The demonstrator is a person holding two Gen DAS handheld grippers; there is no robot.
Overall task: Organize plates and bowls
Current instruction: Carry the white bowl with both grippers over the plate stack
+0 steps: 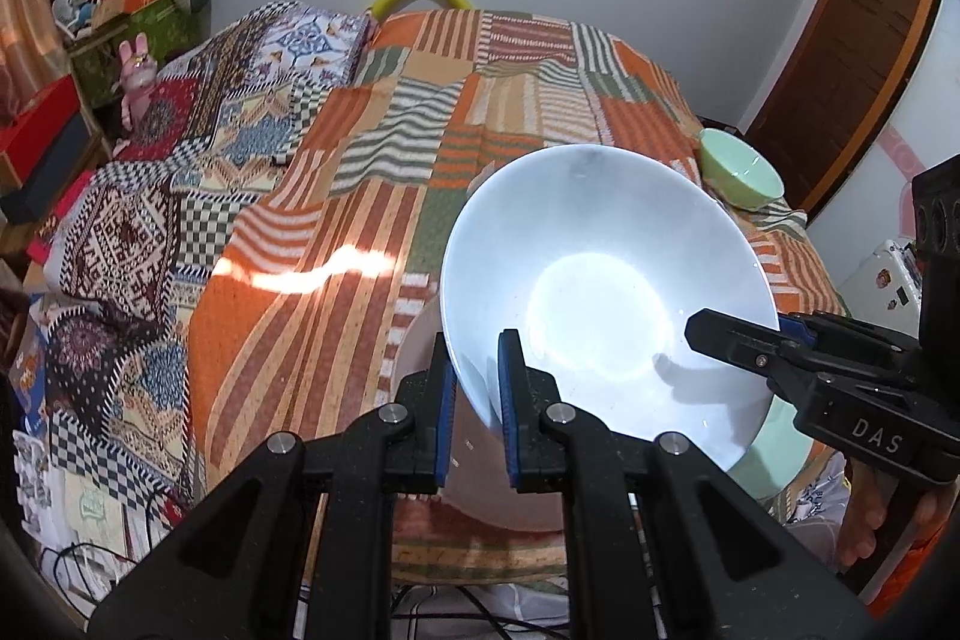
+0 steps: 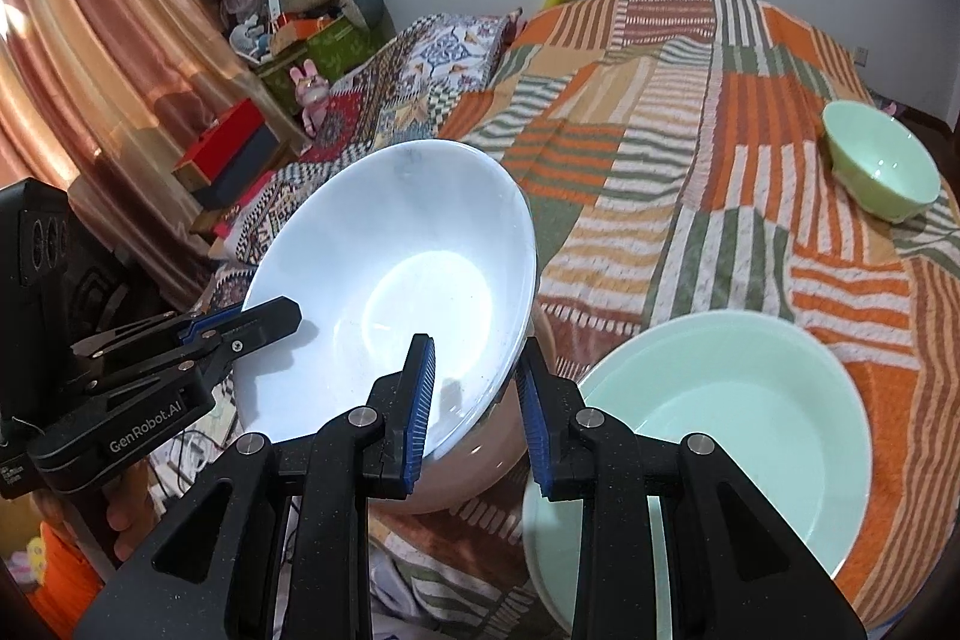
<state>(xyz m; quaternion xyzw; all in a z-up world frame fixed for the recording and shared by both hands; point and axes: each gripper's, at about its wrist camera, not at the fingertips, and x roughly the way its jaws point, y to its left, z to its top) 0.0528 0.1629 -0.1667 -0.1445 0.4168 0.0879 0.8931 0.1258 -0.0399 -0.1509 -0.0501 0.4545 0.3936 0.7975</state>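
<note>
White bowl [image 1: 600,292]: you are gripping it tilted above bed, left gripper [image 1: 477,388] and right gripper [image 2: 474,388] each clamping opposite rim edges; pale green plate [image 2: 732,436] lying just right, right hand nearer.

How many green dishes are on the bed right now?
2: a small green bowl near the bed's far right edge, and a large pale green dish at the near edge beside the held white bowl. Others may be hidden.
</note>
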